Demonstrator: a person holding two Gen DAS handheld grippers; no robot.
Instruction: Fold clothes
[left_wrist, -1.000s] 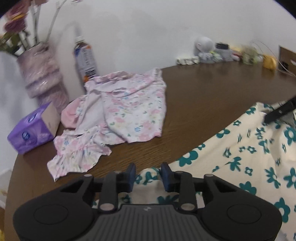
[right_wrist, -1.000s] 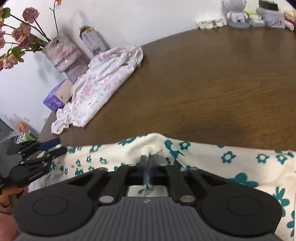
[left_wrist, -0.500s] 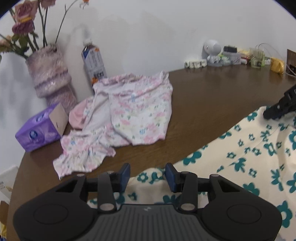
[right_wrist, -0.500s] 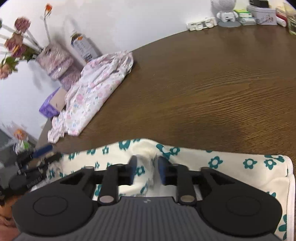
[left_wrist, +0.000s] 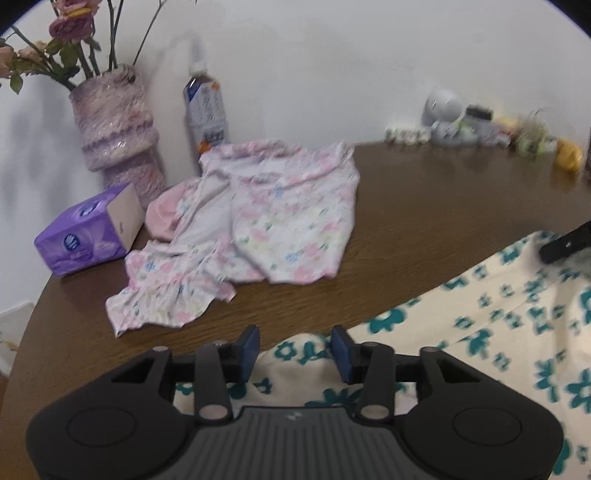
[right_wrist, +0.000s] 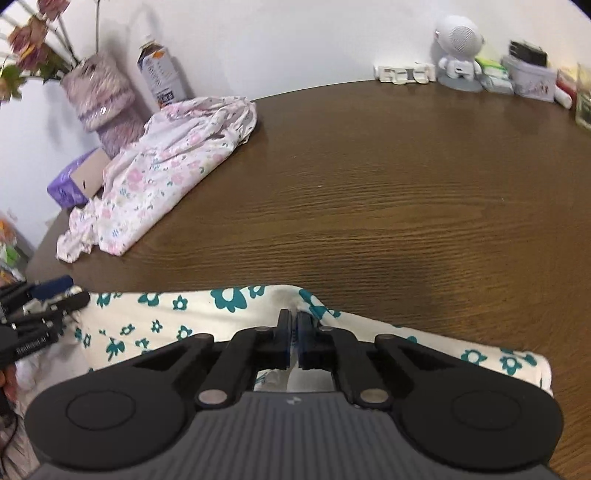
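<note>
The dark brown wood-grain table (right_wrist: 388, 206) fills most of both views, its near edge cut off behind the gripper bodies. Across its near side lies the cream garment printed with teal flowers (left_wrist: 491, 321); its lower part runs out of frame and its print is smeared by blur in the left wrist view. Farther back, beside the wall, sits the crumpled pink floral garment (left_wrist: 280, 218), partly covering a plain pink piece whose shape is hard to make out. Behind it stand a knobbly purple vase of dried roses (left_wrist: 114, 136), its blooms clipped by the frame, a purple tissue box (left_wrist: 88, 229) and a plastic drink bottle (left_wrist: 205, 110). Small items along the far wall are too blurred to identify in the left view. The left hand-held gripper (left_wrist: 294, 350) is spread wide over the cream cloth's edge. The right hand-held gripper (right_wrist: 294, 325) is pressed together, pinching a fold of that cloth.
</note>
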